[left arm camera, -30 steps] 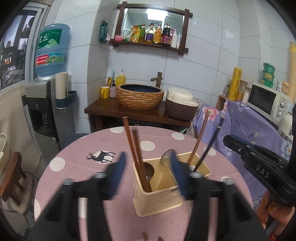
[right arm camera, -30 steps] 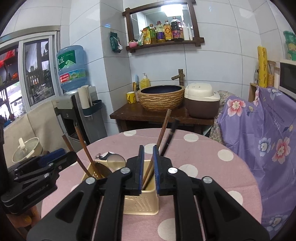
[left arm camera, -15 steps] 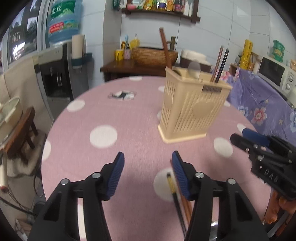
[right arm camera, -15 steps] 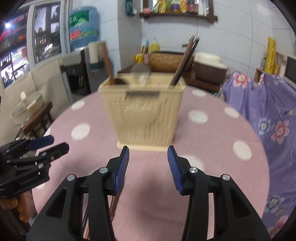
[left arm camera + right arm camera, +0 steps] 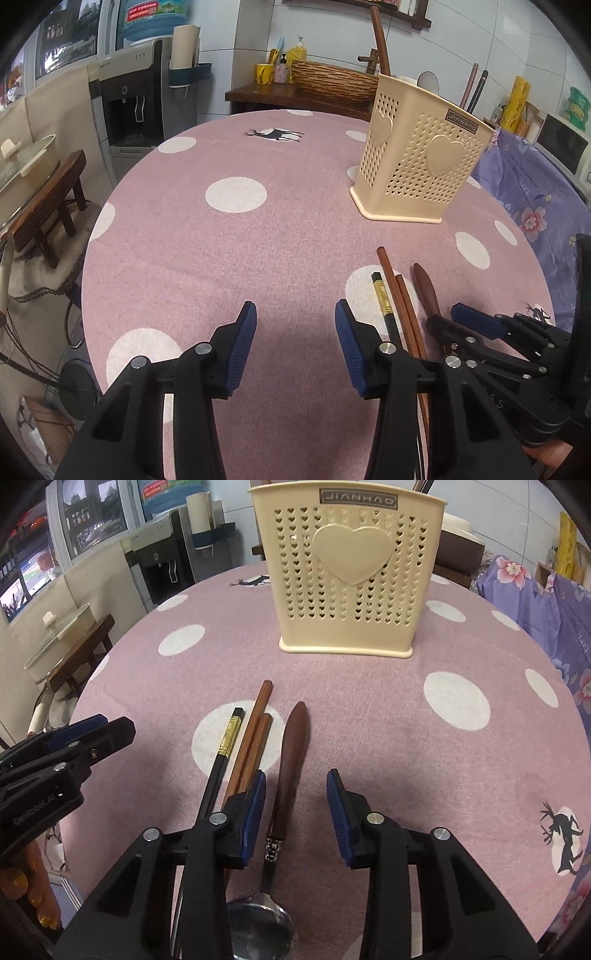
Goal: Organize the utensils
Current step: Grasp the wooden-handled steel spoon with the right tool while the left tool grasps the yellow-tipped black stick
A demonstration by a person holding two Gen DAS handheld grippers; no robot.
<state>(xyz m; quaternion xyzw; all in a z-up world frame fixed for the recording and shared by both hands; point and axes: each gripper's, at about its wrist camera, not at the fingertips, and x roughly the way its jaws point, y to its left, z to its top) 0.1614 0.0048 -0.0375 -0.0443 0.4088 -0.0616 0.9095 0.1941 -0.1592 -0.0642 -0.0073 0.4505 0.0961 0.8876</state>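
The right gripper [image 5: 295,812] sits low in the right wrist view with its fingers apart and empty, straddling the wooden handle of the spoon [image 5: 284,805] that lies on the pink spotted table [image 5: 369,720]. The likely step is lifting that spoon into the cream holder [image 5: 347,572] at the top centre of the frame. To do it well, close on the handle near its middle, where the wood is thickest, and keep the left finger clear of the two brown chopsticks [image 5: 253,742] and the black chopstick [image 5: 221,760] lying just beside it at lower left; they could be dragged along. Lift straight up before swinging toward the holder.

The left gripper [image 5: 295,347] hovers at lower centre of the left wrist view, fingers apart, over bare cloth.

The lower ends of the chopsticks are hidden under the right gripper's body, and the spoon bowl is cut by the bottom edge. The holder's inside cannot be seen, so which compartment is free is unclear
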